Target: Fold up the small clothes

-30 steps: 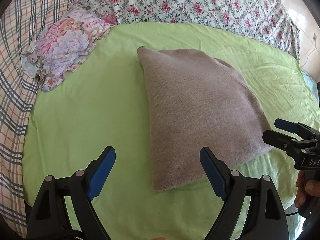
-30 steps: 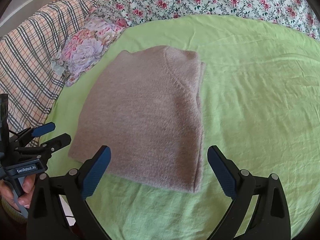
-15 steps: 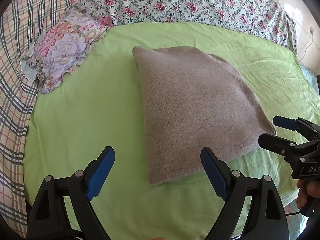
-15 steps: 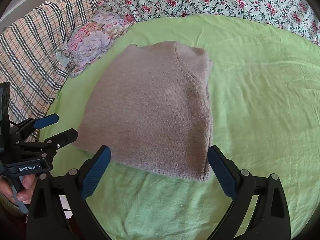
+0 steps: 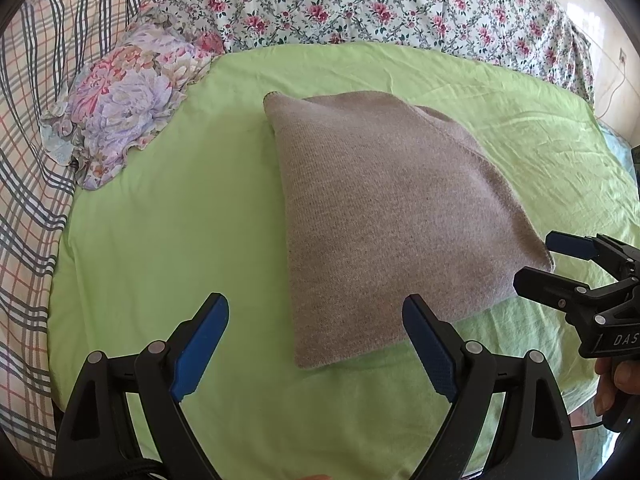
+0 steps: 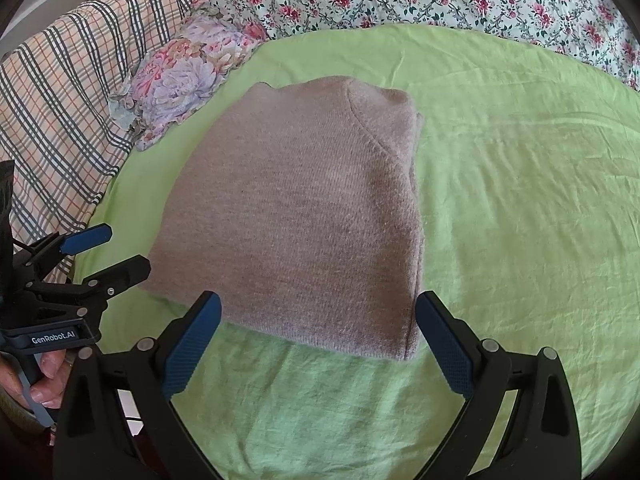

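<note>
On the green sheet (image 5: 160,208) of the bed, the taupe knit sweater (image 5: 384,216) lies folded into a compact rectangle, with the left claw (image 5: 316,344) and right claw (image 6: 320,340) both spread apart and empty near its front edge, so folding looks essentially finished.

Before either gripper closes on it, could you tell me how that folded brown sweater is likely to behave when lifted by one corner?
The sweater looks like soft knit, so it would probably flop and sag. It lies in stacked layers, so a one-corner lift would likely unfold it. Its fuzzy surface should grip rather than slip on the green sheet.
</note>
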Demonstrator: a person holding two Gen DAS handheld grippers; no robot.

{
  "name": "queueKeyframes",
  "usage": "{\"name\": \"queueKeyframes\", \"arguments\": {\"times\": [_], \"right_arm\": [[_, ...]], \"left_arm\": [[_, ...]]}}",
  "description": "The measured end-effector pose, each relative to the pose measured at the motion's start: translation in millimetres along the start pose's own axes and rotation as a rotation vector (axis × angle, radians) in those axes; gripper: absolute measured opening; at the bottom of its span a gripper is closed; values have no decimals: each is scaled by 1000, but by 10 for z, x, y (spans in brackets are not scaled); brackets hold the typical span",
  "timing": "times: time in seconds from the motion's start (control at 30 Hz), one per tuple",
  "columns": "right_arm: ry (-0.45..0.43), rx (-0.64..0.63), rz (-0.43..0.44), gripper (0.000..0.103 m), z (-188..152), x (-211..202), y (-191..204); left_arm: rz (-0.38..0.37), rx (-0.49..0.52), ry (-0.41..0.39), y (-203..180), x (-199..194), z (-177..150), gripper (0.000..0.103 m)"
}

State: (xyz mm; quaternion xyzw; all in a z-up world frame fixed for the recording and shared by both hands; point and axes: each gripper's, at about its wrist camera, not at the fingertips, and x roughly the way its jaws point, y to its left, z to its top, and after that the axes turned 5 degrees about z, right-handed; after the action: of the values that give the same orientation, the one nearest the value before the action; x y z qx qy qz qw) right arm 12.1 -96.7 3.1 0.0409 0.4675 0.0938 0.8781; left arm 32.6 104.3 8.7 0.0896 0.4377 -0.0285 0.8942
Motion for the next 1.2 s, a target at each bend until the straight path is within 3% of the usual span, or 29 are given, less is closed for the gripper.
{"name": "queueKeyframes", "arguments": {"times": [1.2], "right_arm": [[-40,6,-2,99,16,-153,86]], "left_arm": [[3,15,-31,-65,-152,-15,91]]}}
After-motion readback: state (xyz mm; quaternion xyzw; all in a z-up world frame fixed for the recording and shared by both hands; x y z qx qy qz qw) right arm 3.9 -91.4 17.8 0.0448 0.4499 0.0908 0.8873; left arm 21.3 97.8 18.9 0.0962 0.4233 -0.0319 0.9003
